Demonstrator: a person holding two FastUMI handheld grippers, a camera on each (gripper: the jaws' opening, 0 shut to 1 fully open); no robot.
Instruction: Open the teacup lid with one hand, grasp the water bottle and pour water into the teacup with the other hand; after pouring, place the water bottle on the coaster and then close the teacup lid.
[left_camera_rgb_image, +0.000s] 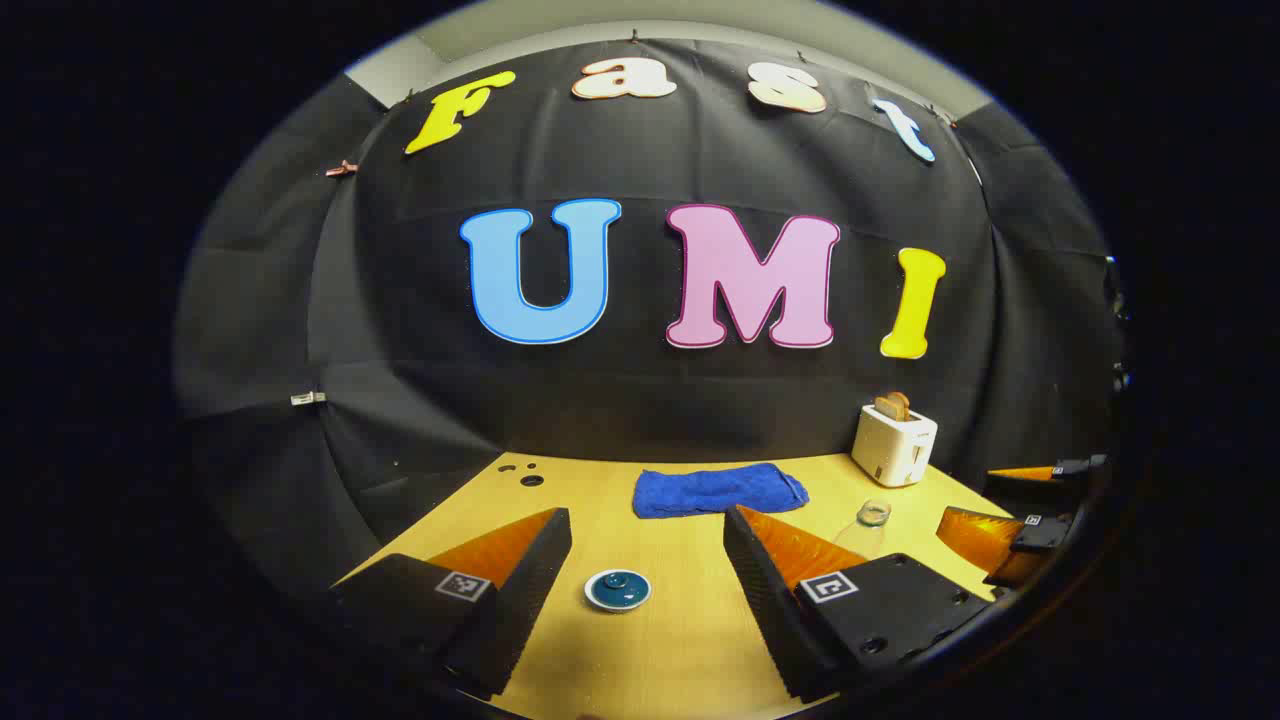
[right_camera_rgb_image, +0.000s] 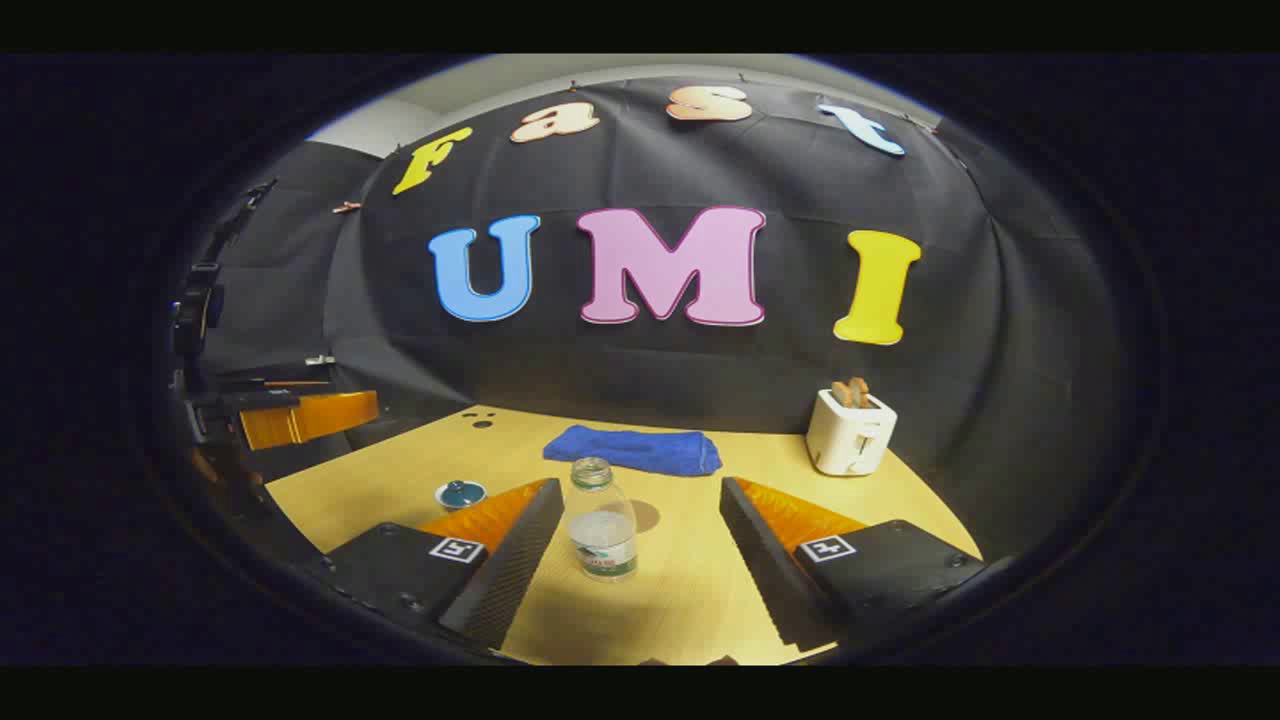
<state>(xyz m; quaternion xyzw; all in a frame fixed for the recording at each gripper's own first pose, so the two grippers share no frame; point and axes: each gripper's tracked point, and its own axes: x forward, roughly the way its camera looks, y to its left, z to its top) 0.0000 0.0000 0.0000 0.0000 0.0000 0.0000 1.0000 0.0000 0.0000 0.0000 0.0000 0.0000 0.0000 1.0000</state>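
Left gripper view: the left gripper (left_camera_rgb_image: 645, 575) hovers over the bench (left_camera_rgb_image: 680, 640) with its fingers (left_camera_rgb_image: 520, 585) spread wide and holding nothing.
Teacup: the teacup (left_camera_rgb_image: 617, 590) stands on the bench between those fingers, nearer the left one, touching neither; it sits on the near side of the blue towel (left_camera_rgb_image: 716, 490).
Lid: the teacup lid (left_camera_rgb_image: 616, 580) looks seated on the cup, knob up, so the opening step appears not yet done.
Right gripper view: the right gripper (right_camera_rgb_image: 640, 560) also has its fingers (right_camera_rgb_image: 515, 565) wide apart and empty.
Water bottle: the water bottle (right_camera_rgb_image: 600, 520) stands upright on the bench in front of the blue towel, inside the gap of the right fingers and just beside the left one; no contact can be made out. Its cap seems to be off, and it is partly filled.
Coaster: a round, slightly darker patch (right_camera_rgb_image: 645, 516) lies on the bench just beside the bottle, on the toaster's side; it may be the coaster or only a shadow, too faint to tell.
Other things: a white toaster (right_camera_rgb_image: 850, 432) with bread in it stands on the bench to the right of the towel.
Progress: by judgement, the task is at its start. Both grippers are lined up on their targets, but nothing is grasped.
Left to do: lift the lid, grip the bottle, pour, set the bottle on the coaster, close the lid.
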